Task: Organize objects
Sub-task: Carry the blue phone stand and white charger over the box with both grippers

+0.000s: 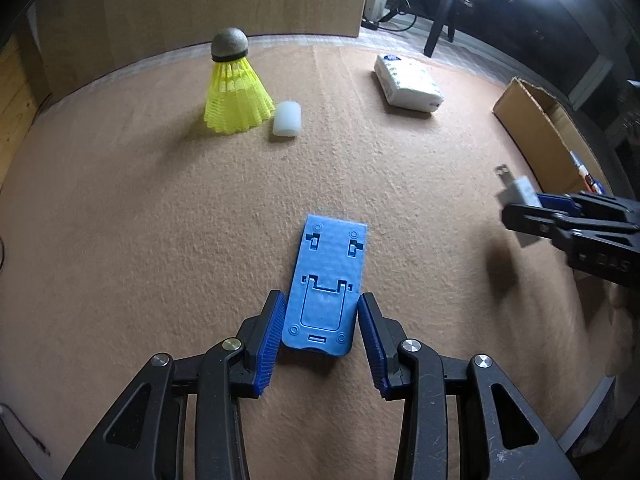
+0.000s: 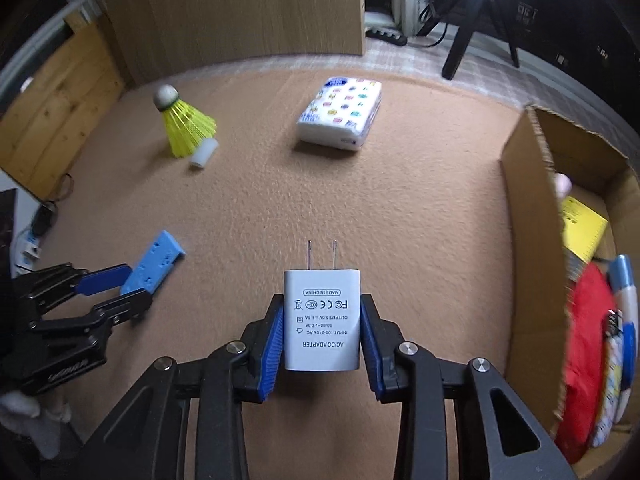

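Note:
My left gripper (image 1: 321,304) has its jaws around the near end of a flat blue phone stand (image 1: 326,286) lying on the tan felt; the pads sit at its sides with a slight gap on the right. The stand also shows in the right wrist view (image 2: 154,262), beside the left gripper (image 2: 134,284). My right gripper (image 2: 322,308) is shut on a white AC adapter (image 2: 322,320), prongs forward, held above the felt. It shows in the left wrist view (image 1: 520,194) at the right. A yellow shuttlecock (image 1: 236,92), a white cylinder (image 1: 287,118) and a tissue pack (image 1: 408,82) stand farther off.
An open cardboard box (image 2: 528,216) at the right holds a red item, a yellow card and other things. A wooden panel (image 2: 236,12) stands behind the felt table. Tripod legs (image 2: 460,48) are beyond the far edge.

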`<state>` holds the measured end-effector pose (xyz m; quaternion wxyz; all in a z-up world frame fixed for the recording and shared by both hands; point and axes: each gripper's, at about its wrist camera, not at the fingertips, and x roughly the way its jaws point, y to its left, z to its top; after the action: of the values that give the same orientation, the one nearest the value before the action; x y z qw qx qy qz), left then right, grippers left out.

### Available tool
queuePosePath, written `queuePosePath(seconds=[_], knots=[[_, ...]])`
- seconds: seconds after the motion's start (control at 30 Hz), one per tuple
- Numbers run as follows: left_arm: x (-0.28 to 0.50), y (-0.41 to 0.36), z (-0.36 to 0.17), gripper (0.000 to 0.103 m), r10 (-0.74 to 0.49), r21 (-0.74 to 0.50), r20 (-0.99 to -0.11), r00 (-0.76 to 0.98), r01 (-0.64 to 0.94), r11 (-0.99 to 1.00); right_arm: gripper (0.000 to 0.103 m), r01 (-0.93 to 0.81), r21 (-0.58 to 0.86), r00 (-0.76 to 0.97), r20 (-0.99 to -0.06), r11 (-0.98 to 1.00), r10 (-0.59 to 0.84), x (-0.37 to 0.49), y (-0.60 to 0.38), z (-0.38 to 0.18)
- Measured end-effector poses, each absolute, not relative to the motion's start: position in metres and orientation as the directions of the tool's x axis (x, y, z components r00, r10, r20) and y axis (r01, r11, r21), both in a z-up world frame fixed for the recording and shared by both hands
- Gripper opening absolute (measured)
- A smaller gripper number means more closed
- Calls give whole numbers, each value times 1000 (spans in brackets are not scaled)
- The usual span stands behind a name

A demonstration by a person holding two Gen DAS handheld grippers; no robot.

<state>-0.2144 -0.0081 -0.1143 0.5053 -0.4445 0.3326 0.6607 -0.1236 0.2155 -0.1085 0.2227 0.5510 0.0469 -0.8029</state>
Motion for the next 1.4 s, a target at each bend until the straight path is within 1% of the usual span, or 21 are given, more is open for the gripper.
queuePosePath(seconds=[0.23, 0.27, 0.3, 0.37, 0.47, 0.5, 0.6, 0.67, 0.7, 0.73, 0.8, 0.83, 0.9, 0.93, 1.03, 1.1, 1.17, 1.27, 1.33, 1.4], knots=[[-186, 2, -91, 40, 407, -14, -906, -112, -956, -293, 32, 442, 215, -341, -858, -871, -385, -109, 261, -70], [-179, 5, -86, 30, 415, -16, -903, -111, -957, -290, 32, 443, 217, -348, -852, -870, -390, -106, 269, -64], [-170, 13, -84, 3, 418, -20, -903, -105, -958, -285, 32, 441, 218, -357, -847, -870, -394, -103, 279, -58], [-154, 23, -78, 2, 429, -26, -898, -98, -961, -276, 32, 434, 221, -373, -838, -873, -398, -101, 301, -48], [-130, 48, -82, 3, 424, 8, -898, -118, -968, -251, 32, 410, 220, -388, -836, -885, -387, -105, 334, -44], [-129, 51, -82, 4, 430, -2, -896, -111, -967, -255, 32, 403, 220, -386, -839, -889, -383, -105, 344, -45], [-137, 54, -83, 5, 425, -48, -901, -93, -949, -310, 32, 385, 237, -376, -842, -892, -387, -103, 364, -47], [-149, 49, -84, 7, 404, -46, -909, -103, -938, -343, 32, 377, 254, -370, -841, -891, -396, -100, 374, -46], [-156, 46, -85, 13, 387, -46, -916, -104, -932, -360, 32, 373, 259, -370, -839, -891, -399, -99, 378, -44], [-162, 42, -85, 16, 384, -47, -917, -109, -926, -376, 32, 372, 262, -372, -837, -890, -402, -98, 380, -43], [-169, 36, -83, 33, 372, -35, -921, -118, -924, -381, 32, 370, 268, -384, -828, -890, -409, -97, 380, -38], [-170, 34, -84, 38, 363, -20, -923, -126, -928, -373, 32, 373, 271, -388, -823, -887, -414, -95, 376, -36], [-171, 33, -89, 59, 345, -1, -930, -126, -939, -344, 32, 377, 272, -390, -820, -885, -418, -93, 371, -33], [-170, 33, -93, 61, 336, -1, -934, -118, -943, -332, 32, 379, 272, -391, -819, -885, -419, -92, 365, -32], [-160, 31, -107, 61, 307, 19, -946, -105, -962, -271, 32, 380, 276, -398, -813, -883, -425, -88, 351, -29], [-151, 30, -118, 61, 283, 69, -950, -129, -974, -215, 32, 377, 274, -407, -809, -885, -424, -84, 344, -27], [-151, 31, -127, 61, 262, 104, -953, -154, -975, -197, 32, 373, 273, -413, -808, -887, -422, -80, 340, -25], [-156, 31, -132, 61, 250, 113, -955, -161, -974, -194, 32, 368, 255, -418, -814, -894, -404, -75, 337, -23], [-158, 29, -134, 58, 243, 115, -957, -157, -977, -180, 32, 362, 242, -421, -819, -900, -389, -72, 336, -23], [-158, 26, -134, 48, 249, 101, -958, -139, -982, -158, 32, 351, 238, -422, -824, -906, -379, -70, 338, -25]])
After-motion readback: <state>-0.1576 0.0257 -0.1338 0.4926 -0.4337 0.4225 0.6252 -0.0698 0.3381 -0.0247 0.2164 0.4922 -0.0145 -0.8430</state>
